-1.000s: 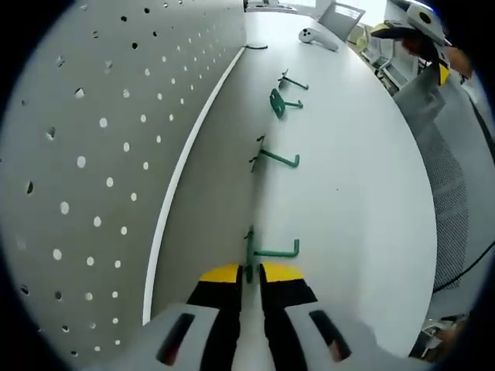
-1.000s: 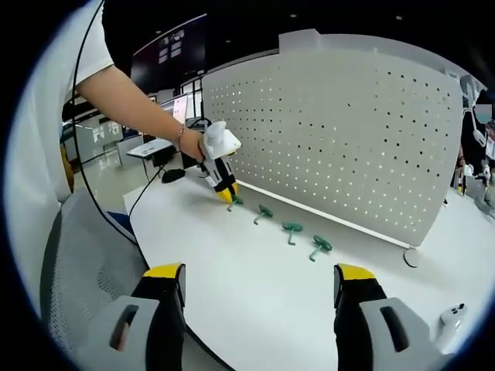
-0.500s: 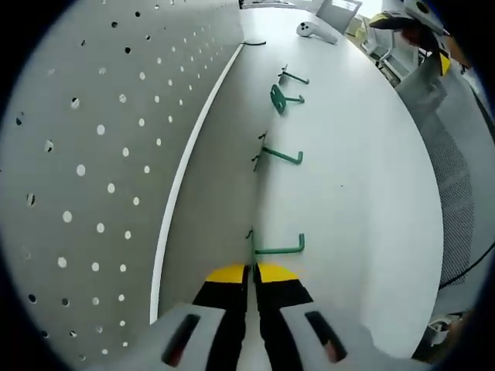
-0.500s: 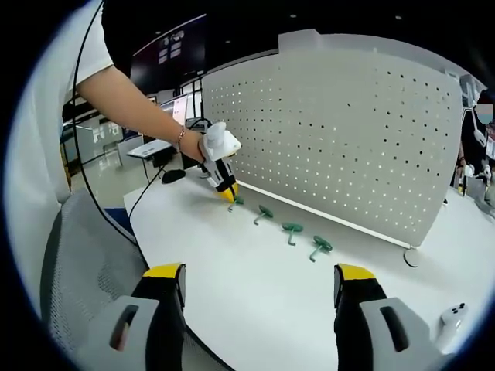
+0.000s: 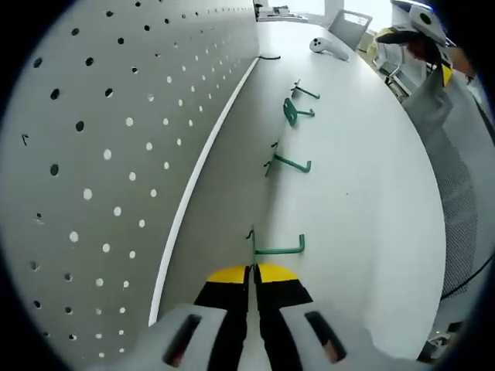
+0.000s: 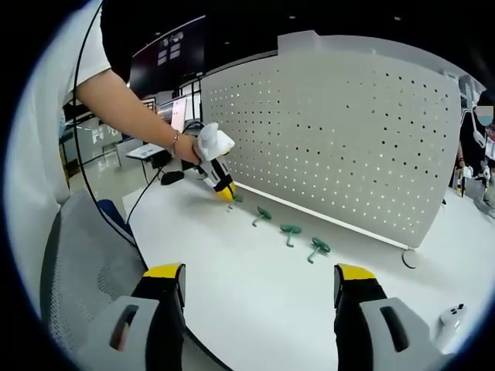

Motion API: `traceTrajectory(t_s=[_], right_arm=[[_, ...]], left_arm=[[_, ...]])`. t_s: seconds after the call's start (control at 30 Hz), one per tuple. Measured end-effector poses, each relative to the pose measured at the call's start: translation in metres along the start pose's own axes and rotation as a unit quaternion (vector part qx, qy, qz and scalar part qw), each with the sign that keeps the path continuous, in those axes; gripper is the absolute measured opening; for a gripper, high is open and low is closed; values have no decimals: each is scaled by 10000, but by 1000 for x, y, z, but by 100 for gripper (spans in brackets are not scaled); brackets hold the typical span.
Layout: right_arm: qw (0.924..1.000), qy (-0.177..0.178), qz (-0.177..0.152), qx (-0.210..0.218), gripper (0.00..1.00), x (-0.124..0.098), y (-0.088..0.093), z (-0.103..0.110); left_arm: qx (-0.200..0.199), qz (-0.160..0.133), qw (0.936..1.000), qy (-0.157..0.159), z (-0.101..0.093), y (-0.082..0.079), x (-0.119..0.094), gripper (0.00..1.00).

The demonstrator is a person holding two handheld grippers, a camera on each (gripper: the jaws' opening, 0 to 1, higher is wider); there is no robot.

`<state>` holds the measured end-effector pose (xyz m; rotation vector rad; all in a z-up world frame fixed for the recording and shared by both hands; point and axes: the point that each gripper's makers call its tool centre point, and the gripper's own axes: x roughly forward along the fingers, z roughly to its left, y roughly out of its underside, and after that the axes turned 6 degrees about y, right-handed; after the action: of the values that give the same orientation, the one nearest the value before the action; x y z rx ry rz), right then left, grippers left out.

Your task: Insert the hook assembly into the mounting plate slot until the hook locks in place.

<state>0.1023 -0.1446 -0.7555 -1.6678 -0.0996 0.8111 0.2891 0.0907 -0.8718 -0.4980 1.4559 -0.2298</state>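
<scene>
The left gripper [image 5: 254, 270], jaws pressed together at the nearest green hook [image 5: 274, 247], was far nearer than the wide-open right gripper [image 6: 259, 280]; the pegboard [image 5: 116, 154] stood just left.

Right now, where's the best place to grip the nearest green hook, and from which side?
Grip the nearest hook by its upright back plate, coming along the table in line with the pegboard. Its arm sticks out sideways away from the board, leaving the thin plate edge toward the left gripper, whose jaws look closed on it.
</scene>
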Motion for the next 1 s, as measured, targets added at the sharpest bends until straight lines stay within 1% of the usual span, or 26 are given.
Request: traceTrajectory(t_s=[0.07,0.1,0.17,0.23,0.3,0.43,0.5,0.73,0.87,1.0], right_arm=[[10000,-8,0,-2,76,0,0,1],[10000,-8,-5,-5,76,0,0,1],[10000,-8,-29,57,76,1,-2,0],[9999,19,-53,91,76,0,-3,-1],[10000,23,-41,78,76,1,-2,-2],[10000,4,-32,24,76,1,-3,0],[10000,-6,-27,15,76,1,-3,0],[10000,0,-69,7,76,1,-7,0],[9999,34,-109,76,76,0,-11,-2],[9999,28,-139,38,76,0,-15,-2]], left_arm=[[-155,-156,9998,-1,-1,-4,-3,3],[-118,-248,9996,-52,0,-7,-5,3],[-200,-293,9994,-52,0,-8,-7,3],[-175,-355,9992,-93,0,-10,-8,3],[-223,-418,9988,-89,1,-12,-9,3],[-193,-544,9982,-174,1,-17,-14,3],[-227,-696,9971,-210,2,-22,-17,3],[-270,-981,9941,-382,2,-33,-27,2],[-225,-1057,9929,-489,3,-35,-30,2],[-257,-1173,9913,-542,1,-39,-34,2]])
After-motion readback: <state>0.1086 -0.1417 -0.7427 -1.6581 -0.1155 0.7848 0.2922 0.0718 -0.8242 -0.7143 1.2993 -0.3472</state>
